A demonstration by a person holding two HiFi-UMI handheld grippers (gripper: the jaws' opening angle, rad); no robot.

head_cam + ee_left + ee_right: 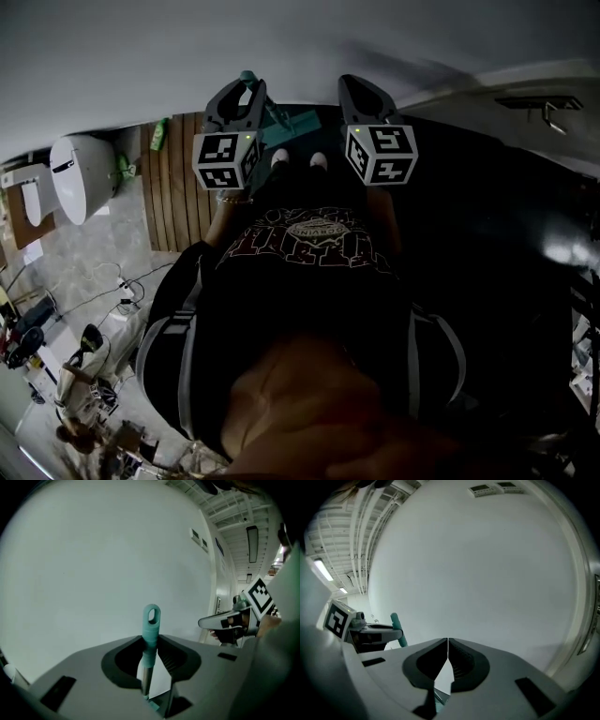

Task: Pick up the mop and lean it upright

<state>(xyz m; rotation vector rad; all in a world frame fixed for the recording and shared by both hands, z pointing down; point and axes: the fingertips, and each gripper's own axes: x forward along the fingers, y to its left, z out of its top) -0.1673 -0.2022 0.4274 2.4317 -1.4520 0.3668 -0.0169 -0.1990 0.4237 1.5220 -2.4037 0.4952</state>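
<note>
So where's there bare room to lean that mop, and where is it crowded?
The white wall ahead of the mop is bare. On the floor, the wooden slats between the toilet and the person's shoes are free, save a green item at their far end. Crowded: cables and clutter at lower left.

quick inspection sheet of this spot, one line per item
surface: pale marble floor, with a wooden slat mat
job's things: teal mop handle, its tip clear of the jaws
clutter: toilet, small green item
grippers: left gripper shut on mop handle; right gripper shut, empty
cables: white leads on the floor
surroundings: plain white wall, strip light
</note>
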